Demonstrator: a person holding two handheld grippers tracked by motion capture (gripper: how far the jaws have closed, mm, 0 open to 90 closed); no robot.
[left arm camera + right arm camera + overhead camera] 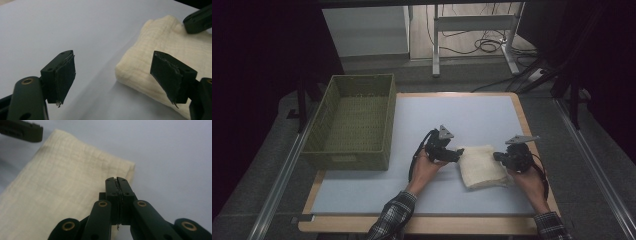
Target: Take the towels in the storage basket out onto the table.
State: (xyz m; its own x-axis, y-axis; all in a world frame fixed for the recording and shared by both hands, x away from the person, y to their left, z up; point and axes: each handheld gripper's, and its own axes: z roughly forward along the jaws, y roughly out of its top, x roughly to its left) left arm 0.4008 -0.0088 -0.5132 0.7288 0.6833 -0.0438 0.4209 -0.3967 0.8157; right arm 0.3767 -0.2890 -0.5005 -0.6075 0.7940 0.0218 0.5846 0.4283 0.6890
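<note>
So we've got a cream, folded gauze-weave cloth [482,166] lying on the pale blue mat, well right of the olive woven basket [352,122]; it looks light and floppy, so we'd pinch a folded edge. The left gripper [113,75] has jaws wide apart at the cloth's edge. The right gripper view shows what the high view can't: the right gripper [117,180] has jaws pressed together over the cloth, whether pinching any we can't tell.

Folded cream cloth [482,166] between left tool [451,154] and right tool [501,158], green basket [353,123] well apart
</note>
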